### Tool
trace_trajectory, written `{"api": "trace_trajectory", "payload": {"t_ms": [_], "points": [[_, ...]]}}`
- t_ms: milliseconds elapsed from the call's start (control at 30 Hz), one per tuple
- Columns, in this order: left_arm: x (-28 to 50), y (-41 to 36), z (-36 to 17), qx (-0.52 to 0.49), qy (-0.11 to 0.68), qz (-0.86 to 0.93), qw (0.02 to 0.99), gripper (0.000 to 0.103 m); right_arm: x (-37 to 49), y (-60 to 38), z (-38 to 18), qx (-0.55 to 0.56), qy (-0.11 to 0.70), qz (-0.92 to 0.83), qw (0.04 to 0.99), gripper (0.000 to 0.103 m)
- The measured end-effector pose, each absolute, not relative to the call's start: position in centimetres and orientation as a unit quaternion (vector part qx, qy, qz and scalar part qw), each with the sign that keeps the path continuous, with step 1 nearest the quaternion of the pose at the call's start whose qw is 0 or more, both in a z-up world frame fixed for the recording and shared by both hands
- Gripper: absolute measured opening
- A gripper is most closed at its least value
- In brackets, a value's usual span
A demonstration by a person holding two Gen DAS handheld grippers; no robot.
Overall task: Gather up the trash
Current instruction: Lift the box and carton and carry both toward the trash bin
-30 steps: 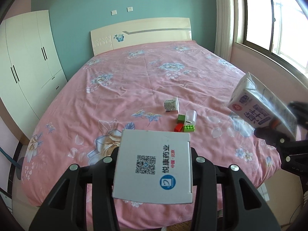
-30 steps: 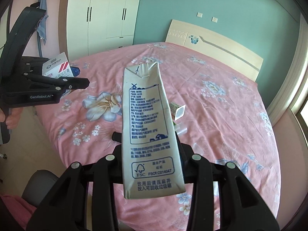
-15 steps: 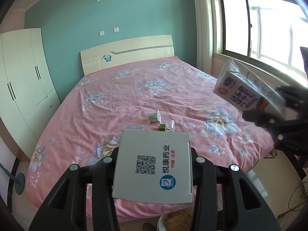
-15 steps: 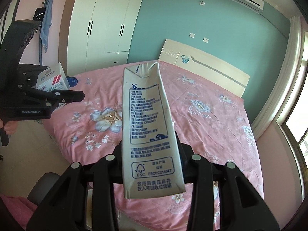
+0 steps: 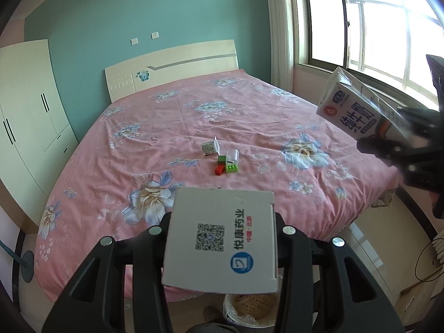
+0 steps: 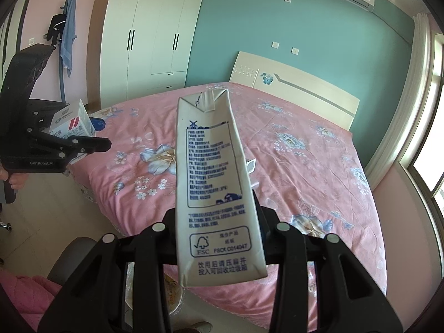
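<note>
My left gripper (image 5: 222, 222) is shut on a white medicine box (image 5: 222, 238) with a QR code, held above the foot of the bed. My right gripper (image 6: 217, 216) is shut on a tall white milk carton (image 6: 213, 183), also seen at the right in the left wrist view (image 5: 358, 111). A trash bin (image 5: 249, 309) with a plastic liner stands on the floor just below both grippers, partly hidden by them (image 6: 172, 297). On the pink bed (image 5: 166, 144) lie a small opened box (image 5: 209, 147), a clear cup (image 5: 232, 156) and small toy blocks (image 5: 226, 168).
White wardrobe (image 5: 25, 105) stands left of the bed, a window (image 5: 374, 27) to the right. A cable (image 5: 427, 258) lies on the floor at right. A grey chair (image 6: 69, 255) sits near the bed's foot. The left gripper body (image 6: 41, 138) shows in the right wrist view.
Both grippers have pulled back and up from the bed with their items still held. The trash bin has come into view below them.
</note>
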State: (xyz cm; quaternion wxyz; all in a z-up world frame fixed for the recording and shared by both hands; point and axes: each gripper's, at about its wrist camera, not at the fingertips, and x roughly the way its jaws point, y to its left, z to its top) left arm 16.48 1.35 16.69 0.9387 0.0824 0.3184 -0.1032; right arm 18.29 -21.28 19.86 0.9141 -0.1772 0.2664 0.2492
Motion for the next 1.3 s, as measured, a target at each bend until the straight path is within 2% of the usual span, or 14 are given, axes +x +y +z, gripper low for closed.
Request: {"api": "trace_trajectory", "payload": {"t_ms": [1300], "points": [[17.8, 0.5, -10.0, 0.065, 0.554, -0.139, 0.818, 0.045, 16.2, -17.9, -6.1, -0.133, 0.476, 0.324, 0.806, 0.039]]}}
